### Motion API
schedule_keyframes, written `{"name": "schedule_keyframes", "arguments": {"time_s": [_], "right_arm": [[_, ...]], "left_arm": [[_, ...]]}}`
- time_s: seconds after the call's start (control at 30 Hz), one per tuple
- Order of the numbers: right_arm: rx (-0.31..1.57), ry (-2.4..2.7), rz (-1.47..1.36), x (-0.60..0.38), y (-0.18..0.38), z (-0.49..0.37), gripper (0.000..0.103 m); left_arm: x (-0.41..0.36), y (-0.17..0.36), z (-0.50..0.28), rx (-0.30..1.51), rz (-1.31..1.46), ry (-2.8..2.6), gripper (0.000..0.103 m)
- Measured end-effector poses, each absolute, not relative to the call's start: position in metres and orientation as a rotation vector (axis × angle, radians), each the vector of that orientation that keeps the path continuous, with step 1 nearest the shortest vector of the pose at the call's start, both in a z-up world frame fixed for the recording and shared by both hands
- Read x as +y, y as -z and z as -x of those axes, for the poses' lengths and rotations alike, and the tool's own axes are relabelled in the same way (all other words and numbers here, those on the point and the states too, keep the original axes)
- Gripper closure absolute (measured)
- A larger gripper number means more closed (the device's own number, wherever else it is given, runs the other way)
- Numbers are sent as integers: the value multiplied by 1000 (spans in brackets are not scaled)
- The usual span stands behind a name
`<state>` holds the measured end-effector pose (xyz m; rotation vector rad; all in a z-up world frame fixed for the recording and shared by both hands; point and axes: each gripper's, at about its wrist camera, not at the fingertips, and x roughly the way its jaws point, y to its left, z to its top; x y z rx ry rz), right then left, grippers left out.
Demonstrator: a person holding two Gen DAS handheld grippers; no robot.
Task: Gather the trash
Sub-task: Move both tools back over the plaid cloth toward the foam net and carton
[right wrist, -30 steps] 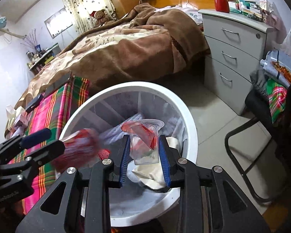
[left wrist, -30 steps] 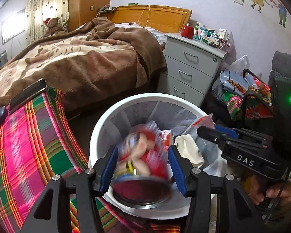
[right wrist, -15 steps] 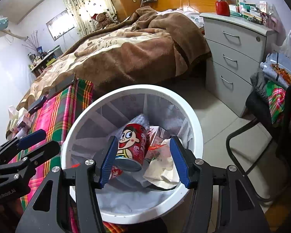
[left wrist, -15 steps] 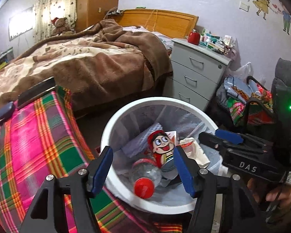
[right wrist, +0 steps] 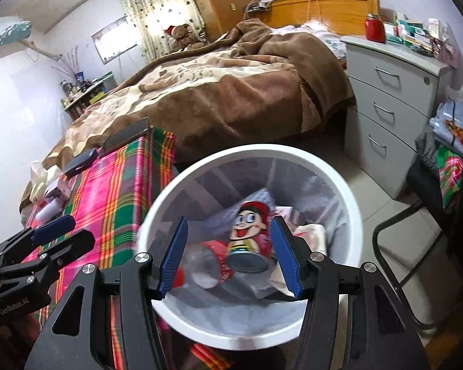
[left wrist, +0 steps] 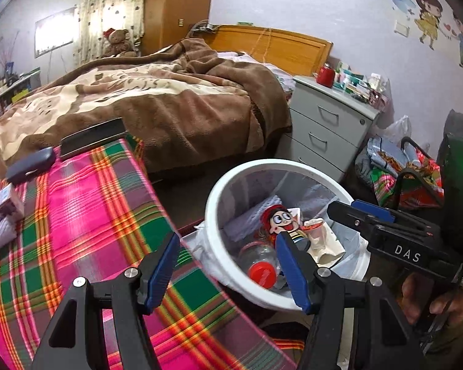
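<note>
Both tongs stand empty: the left tongs point(left wrist: 228, 269) hang half open over the edge where the plaid table point(left wrist: 86, 215) meets the white bin point(left wrist: 281, 166), nothing between the blue pads, while the right tongs point(right wrist: 230, 256) gape wide above the bin mouth, having just been opening with nothing held between them. Trash, deposited: a red can with a cartoon face point(right wrist: 250, 231) lies in the bin on its side, base toward the right camera; beside it a clear plastic bottle with a red cap point(left wrist: 262, 265); a crumpled white paper point(left wrist: 327, 240) against the far side; a clear cup with red on it point(right wrist: 213, 262), blurred, so its lie cannot be told. The bin has a pale liner and stands on the floor touching the table's corner. Step in hand, by judgement: the drop is done and both hands are free for the next pickup. The next move would call for swinging back over the table and choosing among what lies at its far end: a dark case point(left wrist: 31, 165), a small box point(left wrist: 4, 202), a flat dark slab point(left wrist: 92, 137); which of these counts as trash cannot be told. Surroundings: a bed with a brown blanket point(left wrist: 169, 104) behind, a grey drawer chest point(left wrist: 327, 129) to the right of it.
</note>
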<state>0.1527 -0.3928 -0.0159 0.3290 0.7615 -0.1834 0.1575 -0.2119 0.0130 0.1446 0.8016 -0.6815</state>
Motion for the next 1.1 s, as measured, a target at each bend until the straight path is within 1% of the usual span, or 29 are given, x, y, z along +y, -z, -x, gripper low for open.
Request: {"name": "schedule_keyframes", "arguments": {"time_s": [0.67,1.1], "right_arm": [[748,27,-242,-315,8,-189,46],[774,-80,-175,-259,12,-227,46]], "left_arm": [[-104,-24,-172,762,-63,517,39],[-24,-19,-203,763,-27,384,39]]}}
